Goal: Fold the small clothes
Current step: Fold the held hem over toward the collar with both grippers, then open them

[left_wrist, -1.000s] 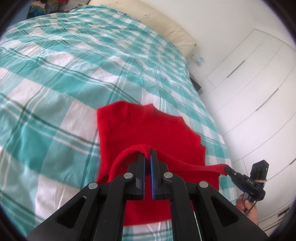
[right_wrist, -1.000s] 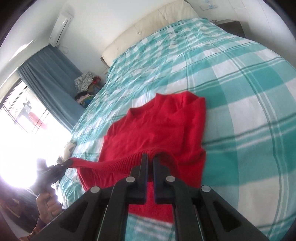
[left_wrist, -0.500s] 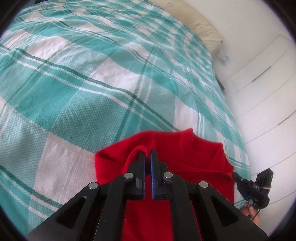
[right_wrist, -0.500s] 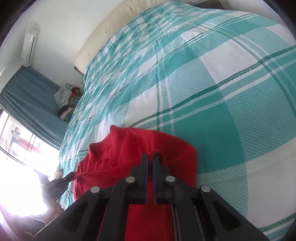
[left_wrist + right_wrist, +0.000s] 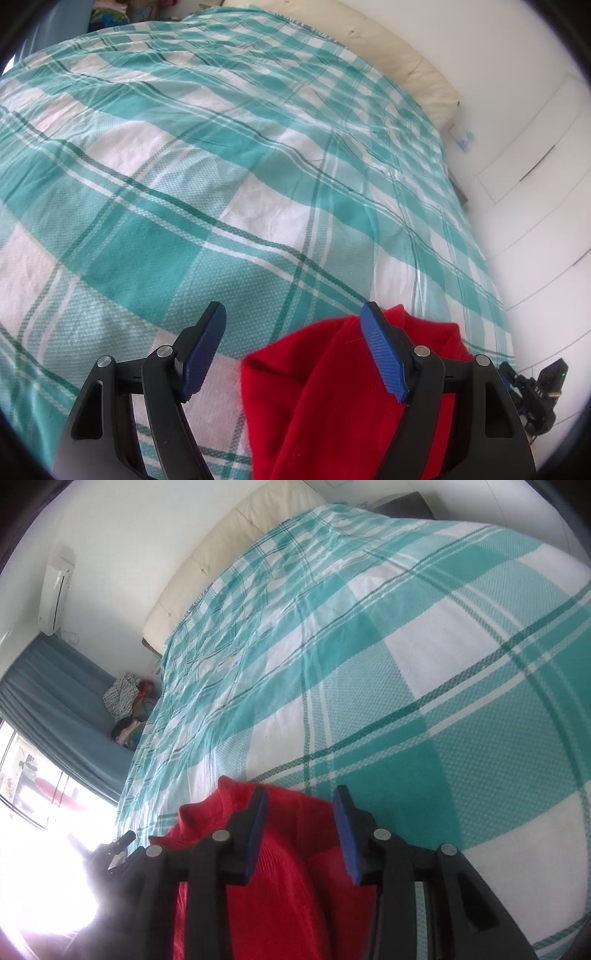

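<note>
Red sweater [image 5: 332, 398] lying folded on teal-checked bedspread [image 5: 229, 192]; left gripper [image 5: 293, 350] and right gripper [image 5: 299, 830] both opening, pads clear of the knit.

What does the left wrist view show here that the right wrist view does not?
Only the left wrist view shows the white wardrobe doors and a wall socket.

Only the right wrist view shows the air conditioner, blue curtain, bright window and a pile of clothes beside the bed.

Both show the red sweater lying on the teal checked bedspread, the cream headboard, and the jaws opening on the left gripper and right gripper, pads not pressing the cloth.
</note>
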A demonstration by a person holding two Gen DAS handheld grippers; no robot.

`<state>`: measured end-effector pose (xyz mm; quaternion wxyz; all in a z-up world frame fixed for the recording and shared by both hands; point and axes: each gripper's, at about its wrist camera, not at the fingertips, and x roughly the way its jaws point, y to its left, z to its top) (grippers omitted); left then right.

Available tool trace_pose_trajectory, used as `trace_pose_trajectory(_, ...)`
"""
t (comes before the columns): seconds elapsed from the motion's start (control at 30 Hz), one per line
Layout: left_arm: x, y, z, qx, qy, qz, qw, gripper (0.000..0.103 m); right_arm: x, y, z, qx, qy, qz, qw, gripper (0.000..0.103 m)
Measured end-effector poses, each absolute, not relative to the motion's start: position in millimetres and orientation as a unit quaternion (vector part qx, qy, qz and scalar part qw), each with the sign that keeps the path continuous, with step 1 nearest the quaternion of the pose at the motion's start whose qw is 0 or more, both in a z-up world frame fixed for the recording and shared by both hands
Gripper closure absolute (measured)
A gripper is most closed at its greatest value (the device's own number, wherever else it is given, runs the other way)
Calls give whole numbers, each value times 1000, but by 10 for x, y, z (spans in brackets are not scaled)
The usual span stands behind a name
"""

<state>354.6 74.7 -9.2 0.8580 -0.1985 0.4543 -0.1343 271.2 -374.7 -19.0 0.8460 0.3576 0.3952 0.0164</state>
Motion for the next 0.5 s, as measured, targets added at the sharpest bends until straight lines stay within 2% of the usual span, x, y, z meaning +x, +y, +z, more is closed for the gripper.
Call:
trace_pose_trajectory(0.13, 3247, 732, -178, -158, 467, -145, 858, 21, 2497, -3464, -6, 305, 400, 69, 861, 65)
trace_pose_trajectory(0.3, 2925, 800, -543, -113, 514, -109, 843, 21, 2145, -3073, -266, 283, 447, 141, 837, 65)
trace_pose_trajectory(0.43, 2556, 985, -488, -88, 511, -79, 851, 21, 1752, -3196, -507, 239, 478, 64, 843, 67)
trace_pose_trajectory(0.5, 2331, 1003, -363, -70, 496, -76, 862, 19, 1536, -3304, -466, 215, 470, 25, 856, 64)
